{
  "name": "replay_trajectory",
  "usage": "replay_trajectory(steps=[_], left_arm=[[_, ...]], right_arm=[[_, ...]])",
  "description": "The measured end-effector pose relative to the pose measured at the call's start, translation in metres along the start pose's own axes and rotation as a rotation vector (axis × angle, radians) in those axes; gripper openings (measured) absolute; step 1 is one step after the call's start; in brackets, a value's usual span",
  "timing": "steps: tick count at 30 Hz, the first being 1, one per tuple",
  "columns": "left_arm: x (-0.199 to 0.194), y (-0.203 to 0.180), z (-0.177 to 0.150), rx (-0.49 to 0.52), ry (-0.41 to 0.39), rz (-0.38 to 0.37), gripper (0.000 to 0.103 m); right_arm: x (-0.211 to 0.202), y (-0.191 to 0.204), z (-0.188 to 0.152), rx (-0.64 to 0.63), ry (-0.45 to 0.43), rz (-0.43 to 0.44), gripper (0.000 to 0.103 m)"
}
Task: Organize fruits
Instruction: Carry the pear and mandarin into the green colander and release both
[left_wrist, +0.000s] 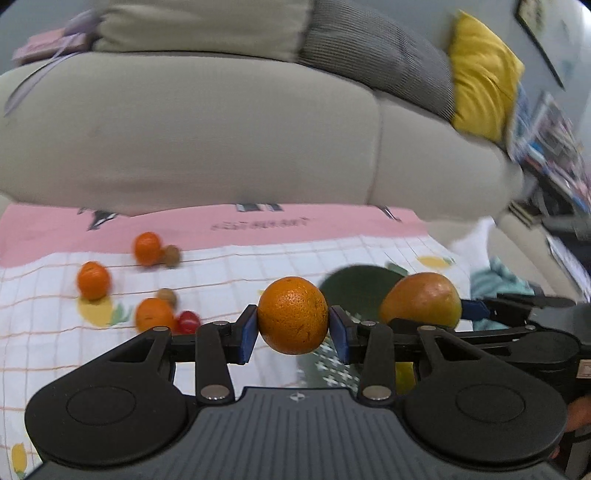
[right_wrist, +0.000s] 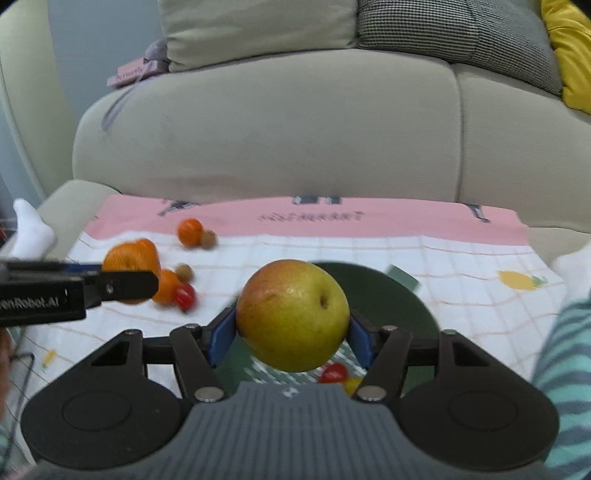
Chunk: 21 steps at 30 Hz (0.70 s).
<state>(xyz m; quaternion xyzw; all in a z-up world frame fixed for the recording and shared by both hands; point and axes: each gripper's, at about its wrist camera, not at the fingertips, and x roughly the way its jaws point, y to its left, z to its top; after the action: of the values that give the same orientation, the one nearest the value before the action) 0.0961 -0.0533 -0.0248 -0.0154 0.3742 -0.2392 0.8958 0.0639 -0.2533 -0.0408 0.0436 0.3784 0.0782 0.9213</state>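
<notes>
Left tongs (left_wrist: 293, 325) clamp a dimpled orange (left_wrist: 293, 315); right tongs (right_wrist: 291, 334) clamp a yellow-red pear (right_wrist: 292, 314).

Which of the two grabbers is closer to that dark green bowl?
Right. The right gripper, holding the pear, hangs directly over the green bowl. The left gripper, holding an orange, sits beside the bowl, off its rim.

Pear (right_wrist: 292, 314) hides most of green bowl (right_wrist: 388, 295).

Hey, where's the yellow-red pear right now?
The pear is clamped in the right gripper, centred in the right wrist view, above the dark green bowl.
</notes>
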Motion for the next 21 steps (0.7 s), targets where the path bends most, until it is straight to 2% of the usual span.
replay_trajectory(steps=[10,14,21], left_arm=[[0.036,-0.042,-0.015,0.139,0.113,0.0,0.046],[0.048,-0.047,-0.019,0.173,0.146,0.02,0.046],[0.065,-0.053,-0.018,0.218,0.174,0.031,0.046]], right_arm=[[0.011,-0.021,-0.029,-0.105,0.046,-0.126,0.062],[0.02,-0.025,-0.035,-0.119,0.075,-0.158,0.062],[0.028,-0.02,-0.035,-0.198,0.057,-0.203,0.062]])
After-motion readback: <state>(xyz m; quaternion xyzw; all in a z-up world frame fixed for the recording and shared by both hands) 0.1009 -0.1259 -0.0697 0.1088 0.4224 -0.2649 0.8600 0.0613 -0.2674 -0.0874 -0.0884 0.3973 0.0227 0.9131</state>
